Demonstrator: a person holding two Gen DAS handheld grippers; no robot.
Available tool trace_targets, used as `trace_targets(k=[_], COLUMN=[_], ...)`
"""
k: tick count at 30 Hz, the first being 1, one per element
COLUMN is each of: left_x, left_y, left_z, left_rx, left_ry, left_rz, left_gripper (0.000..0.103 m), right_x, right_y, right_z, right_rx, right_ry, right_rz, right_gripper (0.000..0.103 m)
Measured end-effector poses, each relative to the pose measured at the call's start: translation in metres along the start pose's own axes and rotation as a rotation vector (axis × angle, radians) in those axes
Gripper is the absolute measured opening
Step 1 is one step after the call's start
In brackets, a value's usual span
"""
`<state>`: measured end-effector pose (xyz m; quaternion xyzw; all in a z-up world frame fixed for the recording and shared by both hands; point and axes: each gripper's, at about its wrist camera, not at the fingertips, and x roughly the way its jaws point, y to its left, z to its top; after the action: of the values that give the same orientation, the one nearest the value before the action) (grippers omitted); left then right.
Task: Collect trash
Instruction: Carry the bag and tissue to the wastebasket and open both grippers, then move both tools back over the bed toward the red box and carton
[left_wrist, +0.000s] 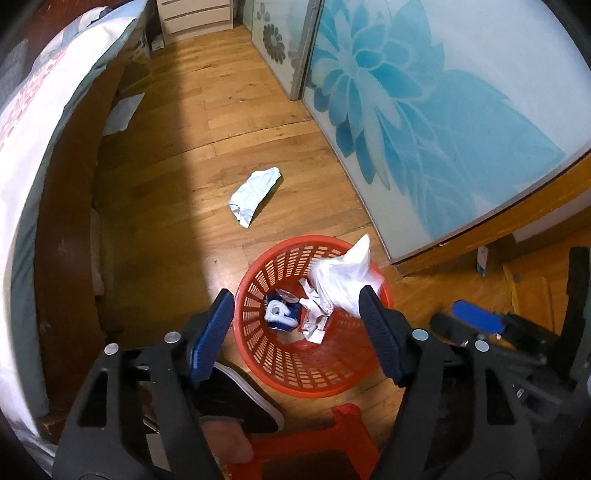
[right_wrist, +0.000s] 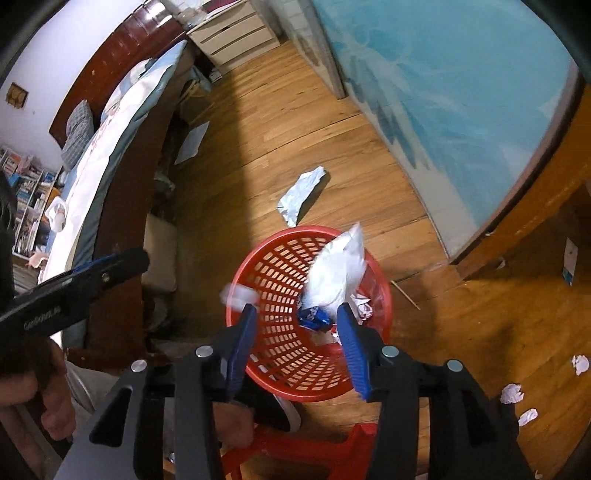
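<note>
A red mesh basket (left_wrist: 258, 295) stands on the wooden floor below both grippers. My left gripper (left_wrist: 295, 297) hangs open over it, nothing pressed between its blue pads. A white plastic bag (left_wrist: 343, 280) sits at the basket's far rim, beside the right fingertip. A blue packet (left_wrist: 280, 314) and crumpled paper (left_wrist: 314, 325) lie inside. My right gripper (right_wrist: 295, 314) is open above the same basket (right_wrist: 273, 273), with the bag (right_wrist: 340, 269) beyond it. A blurred white scrap (right_wrist: 238, 295) is at its left fingertip. A crumpled pale wrapper (left_wrist: 255, 195) lies on the floor past the basket.
A bed (left_wrist: 37, 147) runs along the left, a flower-printed sliding door (left_wrist: 424, 110) along the right. A red stool (left_wrist: 314, 443) and a shoe (left_wrist: 240, 398) are close underneath. Crumpled paper balls (right_wrist: 511, 393) lie on the floor at right. A flat sheet (left_wrist: 122, 114) lies by the bed.
</note>
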<state>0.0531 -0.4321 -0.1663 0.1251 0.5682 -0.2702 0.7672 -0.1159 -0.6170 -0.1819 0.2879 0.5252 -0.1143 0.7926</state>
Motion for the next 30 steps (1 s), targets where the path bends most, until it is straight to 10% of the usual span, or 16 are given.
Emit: trace_targets(k=[13,25,30], left_x=[-0.084,-0.245,-0.243], left_y=[0.034,0.207,0.278], left_z=[-0.018,-0.095,-0.14], left_rx=[-0.031,-0.316,-0.466], left_ry=[-0.198,-0.559,-0.557], left_rz=[-0.024,0.159,0.26], left_gripper=[0.073,0.078,0.078], right_x=[-0.03,-0.059,-0.059], right_y=[0.048,0.229,0.319], right_z=[0.006,-0.015,-0.033], right_rx=[-0.066,-0.367,-0.536], right_ry=[-0.063,-0.141,-0.142], right_rz=[0.061,0.227,0.297], right_gripper=[0.055,0.06,0.063])
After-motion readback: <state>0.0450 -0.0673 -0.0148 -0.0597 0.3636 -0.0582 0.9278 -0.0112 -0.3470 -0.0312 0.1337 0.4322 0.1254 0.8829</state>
